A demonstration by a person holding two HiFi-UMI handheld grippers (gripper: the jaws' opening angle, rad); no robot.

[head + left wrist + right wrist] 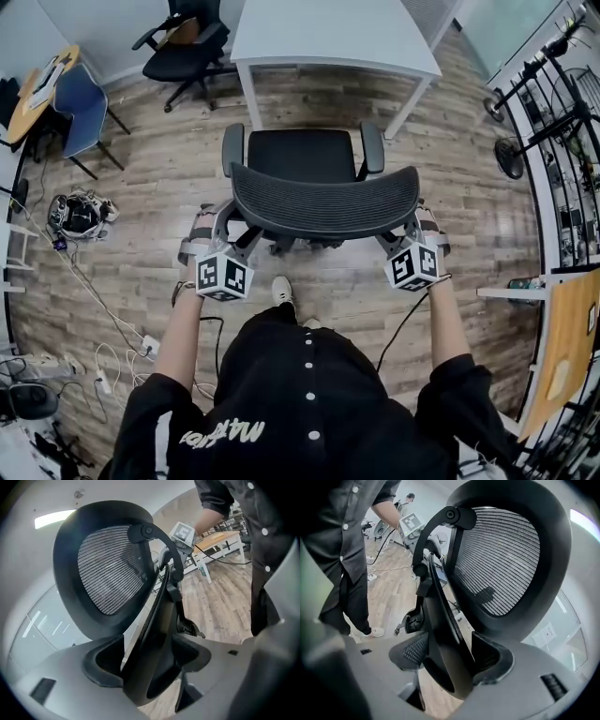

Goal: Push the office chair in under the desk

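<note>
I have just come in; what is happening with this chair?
A person stands behind the black mesh-backed office chair, one gripper in each hand. The left gripper and right gripper each have open jaws around a black strut of its backrest frame. The chair stands before the white rectangular desk, not yet under it.

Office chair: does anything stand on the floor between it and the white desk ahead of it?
Nothing visible does: only bare wooden floor lies between the office chair and the desk. The space beneath the desktop is hidden.
</note>
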